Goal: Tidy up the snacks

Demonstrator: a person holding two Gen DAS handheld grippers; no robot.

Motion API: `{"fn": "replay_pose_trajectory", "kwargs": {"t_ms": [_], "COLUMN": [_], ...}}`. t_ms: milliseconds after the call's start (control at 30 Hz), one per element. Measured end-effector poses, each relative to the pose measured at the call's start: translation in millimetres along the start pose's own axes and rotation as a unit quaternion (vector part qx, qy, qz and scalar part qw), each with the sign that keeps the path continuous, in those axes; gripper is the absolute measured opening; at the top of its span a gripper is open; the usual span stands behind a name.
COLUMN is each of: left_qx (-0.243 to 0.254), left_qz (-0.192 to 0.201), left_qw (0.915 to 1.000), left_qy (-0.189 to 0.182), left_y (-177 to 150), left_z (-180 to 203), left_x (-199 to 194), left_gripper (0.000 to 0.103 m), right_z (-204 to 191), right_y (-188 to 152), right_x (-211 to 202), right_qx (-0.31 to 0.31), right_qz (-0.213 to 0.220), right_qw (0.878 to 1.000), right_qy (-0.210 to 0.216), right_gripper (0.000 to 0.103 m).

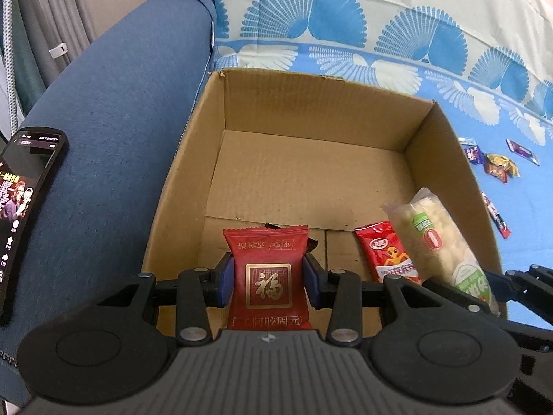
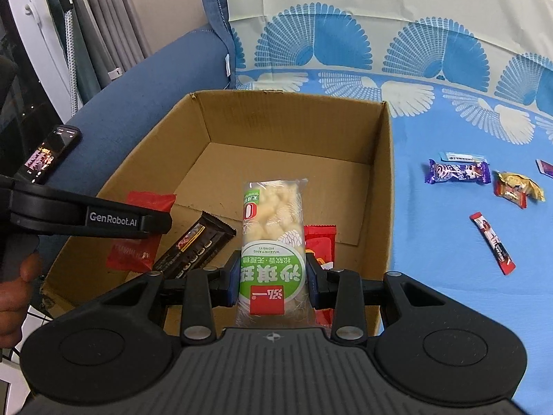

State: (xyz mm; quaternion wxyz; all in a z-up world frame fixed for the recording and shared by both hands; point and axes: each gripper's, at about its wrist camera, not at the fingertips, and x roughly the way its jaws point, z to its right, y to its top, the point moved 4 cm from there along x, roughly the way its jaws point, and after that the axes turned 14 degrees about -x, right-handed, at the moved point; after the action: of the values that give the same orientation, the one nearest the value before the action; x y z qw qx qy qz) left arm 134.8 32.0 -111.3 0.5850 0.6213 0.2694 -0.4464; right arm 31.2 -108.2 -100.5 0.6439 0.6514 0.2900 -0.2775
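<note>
We held the red packet (image 1: 269, 273) mid-body in our left gripper (image 1: 269, 278) and the clear rice-puff bar (image 2: 273, 242) in our right gripper (image 2: 273, 282) over the cardboard box (image 1: 449, 159), both jaws clamped; light, crinkly, slippery wrappers, crushable contents, we judged.

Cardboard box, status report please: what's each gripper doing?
Left gripper shut on red packet. Right gripper shut on white-green snack bar. Both over cardboard box. Nothing blocking.

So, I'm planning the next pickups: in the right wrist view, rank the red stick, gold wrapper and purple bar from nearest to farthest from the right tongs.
1. Red stick, nearest, right of the box.
2. Gold wrapper, farther right.
3. Purple bar, farthest back.
</note>
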Motion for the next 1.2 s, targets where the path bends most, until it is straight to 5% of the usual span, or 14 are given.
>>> {"fn": "replay_pose_trajectory", "kwargs": {"t_ms": [133,200,233,300,433,667,1200], "left_qx": [0.015,0.023,0.02,0.014,0.011,-0.015,-0.028], "left_qz": [0.013,0.025,0.035,0.06,0.045,0.024,0.045], "left_qw": [0.9998,0.9994,0.9992,0.9979,0.9987,0.999,0.9976], "left_qy": [0.006,0.004,0.007,0.018,0.019,0.035,0.045], "left_y": [2.2,4.7,7.0,8.5,-1.7,-52.8,-142.3], "left_z": [2.5,4.2,3.3,-0.3,-6.6,-23.3,-25.6], "left_x": [1.1,-4.7,-10.2,-20.9,-37.3,-85.4,-173.6], "left_gripper": [0.052,0.097,0.102,0.103,0.103,0.103,0.103], "right_z": [2.2,4.4,6.2,10.3,9.3,-28.5,-71.6], "right_y": [3.8,9.2,12.9,18.6,15.3,-23.7,-78.0], "right_x": [3.4,1.5,-0.3,-9.1,-31.7,-82.1,-194.4], "right_qx": [0.004,0.009,0.011,0.018,0.022,0.001,-0.034], "right_qz": [0.005,0.013,0.017,0.031,0.027,0.007,0.077], "right_qw": [1.0,1.0,1.0,0.999,0.999,1.0,0.996], "right_qy": [-0.004,-0.005,-0.006,-0.017,-0.026,-0.006,-0.025], "right_gripper": [0.039,0.047,0.06,0.072,0.085,0.091,0.097]}}
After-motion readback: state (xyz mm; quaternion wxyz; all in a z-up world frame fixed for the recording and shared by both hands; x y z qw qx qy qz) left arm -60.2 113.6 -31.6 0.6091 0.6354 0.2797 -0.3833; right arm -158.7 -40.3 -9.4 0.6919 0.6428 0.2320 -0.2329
